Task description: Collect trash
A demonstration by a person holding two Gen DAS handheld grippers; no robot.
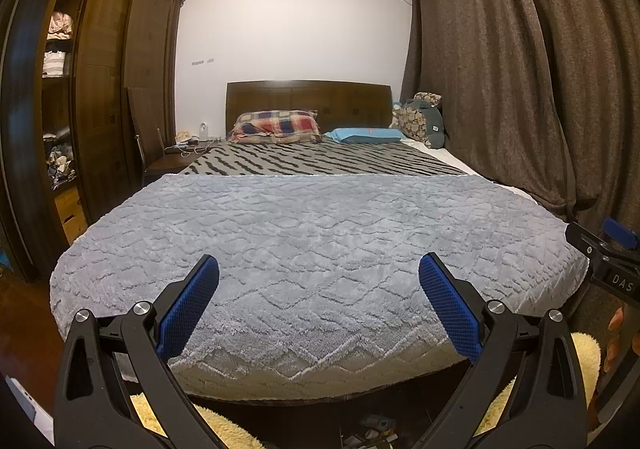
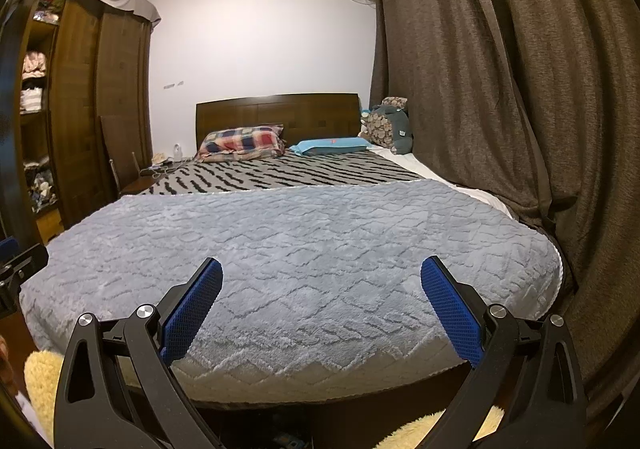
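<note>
A home bedroom: bed (image 1: 320, 249), pillows (image 1: 276, 125), wardrobe (image 1: 108, 89), curtains (image 1: 520, 69).

Small scraps of trash (image 1: 374, 431) scattered on dark floor, below bed foot

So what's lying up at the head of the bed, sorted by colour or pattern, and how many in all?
Plaid red-and-blue pillow: 1
Light blue pillow: 1
Patterned brown cushion: 1, leaning by the curtain
Dark grey plush toy: 1
Total: 4. More may be hidden behind them.
</note>
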